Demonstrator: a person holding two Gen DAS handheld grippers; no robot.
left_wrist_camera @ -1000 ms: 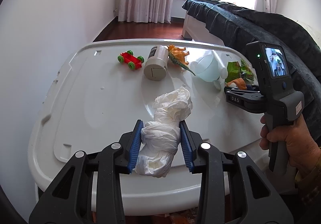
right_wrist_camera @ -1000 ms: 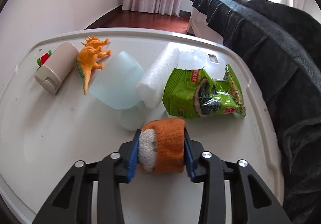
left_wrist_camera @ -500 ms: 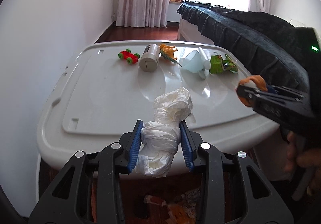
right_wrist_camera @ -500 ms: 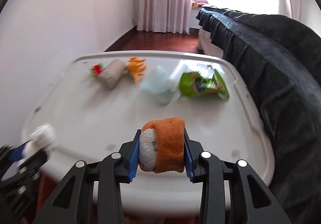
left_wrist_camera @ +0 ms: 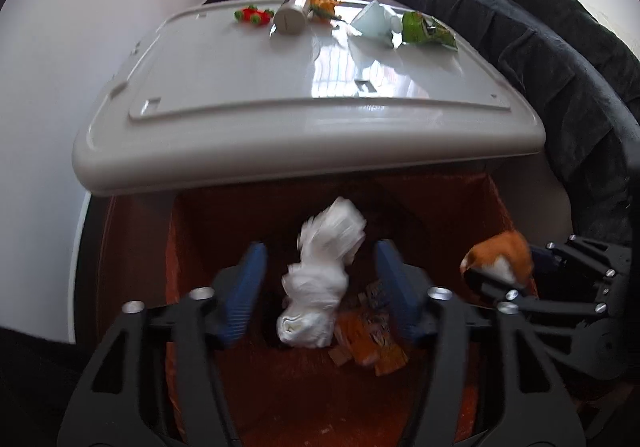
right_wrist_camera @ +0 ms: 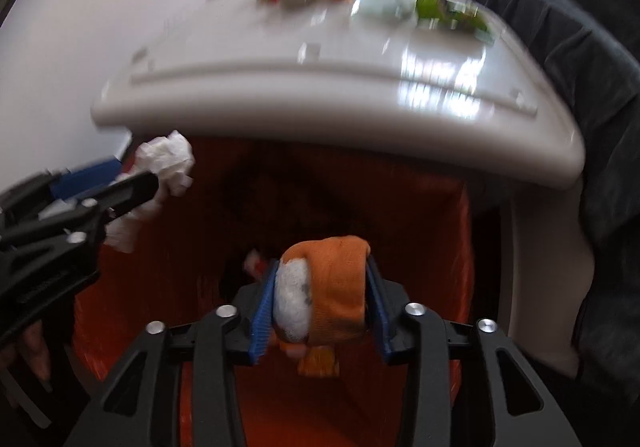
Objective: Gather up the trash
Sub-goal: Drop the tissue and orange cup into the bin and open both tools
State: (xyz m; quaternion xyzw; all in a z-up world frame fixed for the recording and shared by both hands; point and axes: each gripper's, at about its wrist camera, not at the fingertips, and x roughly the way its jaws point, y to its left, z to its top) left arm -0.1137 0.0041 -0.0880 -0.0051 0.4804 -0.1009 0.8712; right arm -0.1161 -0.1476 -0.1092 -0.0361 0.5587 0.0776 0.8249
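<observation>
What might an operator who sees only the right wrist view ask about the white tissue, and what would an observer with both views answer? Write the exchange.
Operator: Is the left gripper clamped on the tissue?
Observer: No. The left wrist view shows the left gripper open, with a gap on each side of the tissue.
Operator: What lies below the tissue?
Observer: Orange wrappers on the bottom of the bin.
</observation>
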